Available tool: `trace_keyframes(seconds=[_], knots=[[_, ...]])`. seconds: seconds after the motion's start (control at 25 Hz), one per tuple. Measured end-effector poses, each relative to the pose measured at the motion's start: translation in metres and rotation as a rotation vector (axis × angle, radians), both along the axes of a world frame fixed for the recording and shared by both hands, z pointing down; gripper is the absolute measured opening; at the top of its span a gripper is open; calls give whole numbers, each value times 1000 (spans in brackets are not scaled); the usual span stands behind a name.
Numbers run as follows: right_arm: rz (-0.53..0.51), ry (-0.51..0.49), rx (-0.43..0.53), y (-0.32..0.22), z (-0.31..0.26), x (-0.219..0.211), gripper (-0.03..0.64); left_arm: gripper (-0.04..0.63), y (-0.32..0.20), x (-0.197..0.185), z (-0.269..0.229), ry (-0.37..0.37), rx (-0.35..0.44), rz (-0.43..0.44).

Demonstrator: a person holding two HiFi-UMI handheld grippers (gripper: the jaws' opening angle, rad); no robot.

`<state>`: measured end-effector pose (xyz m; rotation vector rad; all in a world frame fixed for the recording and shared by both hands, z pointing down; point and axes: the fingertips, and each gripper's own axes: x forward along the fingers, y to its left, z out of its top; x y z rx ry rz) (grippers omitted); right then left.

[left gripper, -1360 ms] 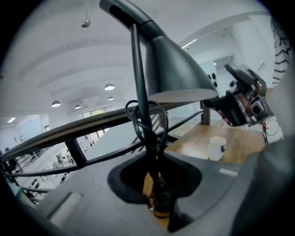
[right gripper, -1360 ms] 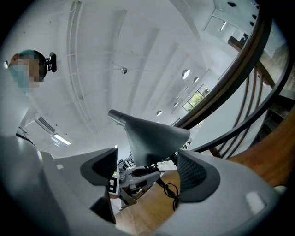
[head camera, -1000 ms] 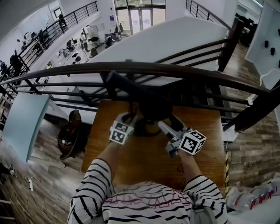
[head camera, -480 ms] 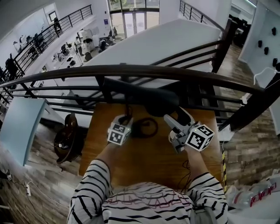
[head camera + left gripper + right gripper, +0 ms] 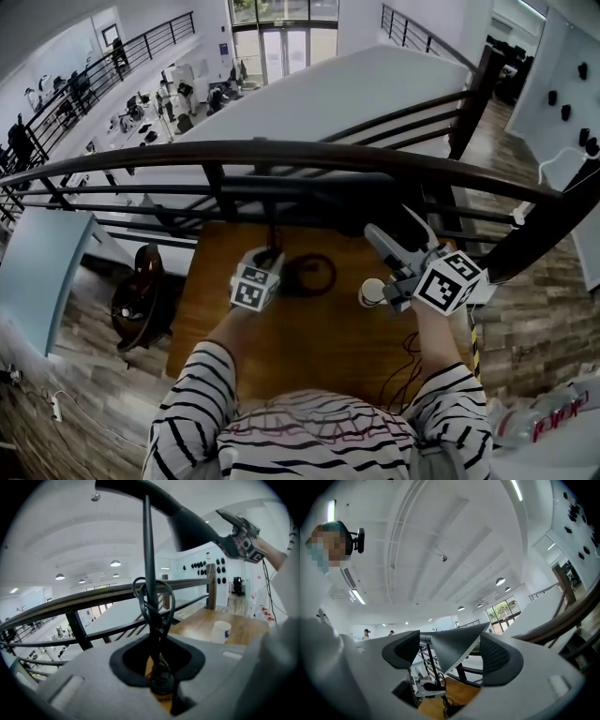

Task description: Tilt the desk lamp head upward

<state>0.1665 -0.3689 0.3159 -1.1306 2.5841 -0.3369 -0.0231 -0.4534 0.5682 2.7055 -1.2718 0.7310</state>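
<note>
**Head tilt in hand, stem pinned**

Centre left of the head view: your left gripper (image 5: 271,255) is clamped low on the lamp stem (image 5: 149,550), steadying it. To the right, the lamp head (image 5: 192,527) sits pinched in the right gripper (image 5: 397,234). Next, probably rotate the head upward. The railing (image 5: 281,150) crowds close above; the cup (image 5: 371,292) stands just below.

an open-plan office or lab building, seen from a mezzanine: a wooden desk (image 5: 309,352) stands against a dark railing (image 5: 281,150); below lie workstations (image 5: 178,92) with people (image 5: 120,54), glass entrance doors (image 5: 277,39) beyond, round ceiling lights (image 5: 115,563) overhead.
</note>
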Motion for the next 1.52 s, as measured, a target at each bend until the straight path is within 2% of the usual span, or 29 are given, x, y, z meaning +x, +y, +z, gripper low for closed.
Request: trace_keyframes(seconds=[0.4,0.56,0.96,1.32,1.52], knots=[[-9,90,19,0,-30,-3,390,57,-3,-4,3,47,1,-28],[-6,84,45,2,-44,-2,370,55,-2,-3,3,45,5,-28],[-26,104,116,2,-85,-14,380,55,-2,-4,-1,60,9,-30],[-15,119,145,4,-90,-15,382,55,-3,-2,-1,67,16,-29],[12,120,189,6,-85,-12,370,59,-2,-3,3,33,17,-25]])
